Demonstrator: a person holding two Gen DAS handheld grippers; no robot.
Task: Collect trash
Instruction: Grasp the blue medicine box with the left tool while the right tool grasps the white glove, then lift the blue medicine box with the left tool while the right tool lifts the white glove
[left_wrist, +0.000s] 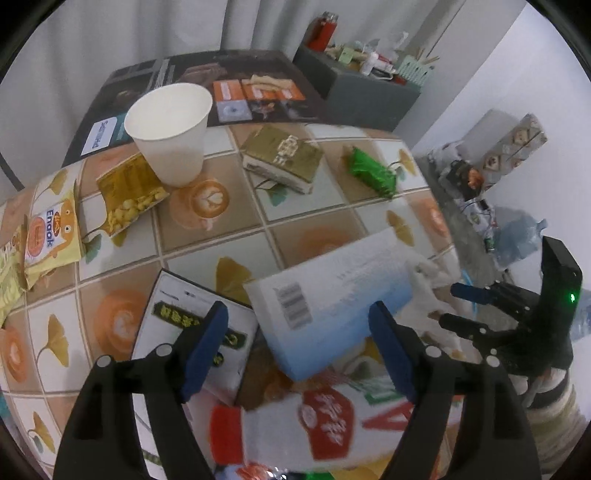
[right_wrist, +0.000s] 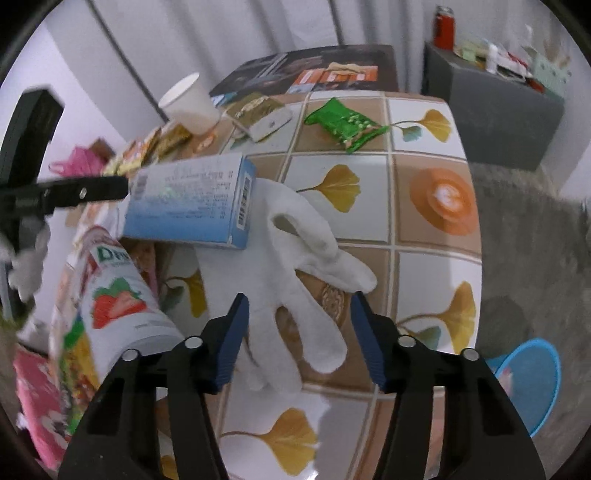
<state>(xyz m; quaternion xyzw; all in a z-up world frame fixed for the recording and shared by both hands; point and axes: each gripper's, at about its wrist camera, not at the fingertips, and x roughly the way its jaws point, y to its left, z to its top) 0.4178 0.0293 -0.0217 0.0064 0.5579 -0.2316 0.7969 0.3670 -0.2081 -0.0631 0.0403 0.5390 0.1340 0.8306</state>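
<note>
Both jaws spread: left gripper (left_wrist: 301, 354) over blue carton (left_wrist: 332, 291), right gripper (right_wrist: 299, 339) over white glove (right_wrist: 295, 295). Strawberry bottle (right_wrist: 122, 299) wedged beside; paper cup (left_wrist: 171, 129), green wrapper (left_wrist: 371, 171) scattered behind.

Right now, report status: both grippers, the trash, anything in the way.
Left gripper open around the blue-white carton. Right gripper open, empty, above the white glove. Strawberry drink carton crowds the left side.
</note>
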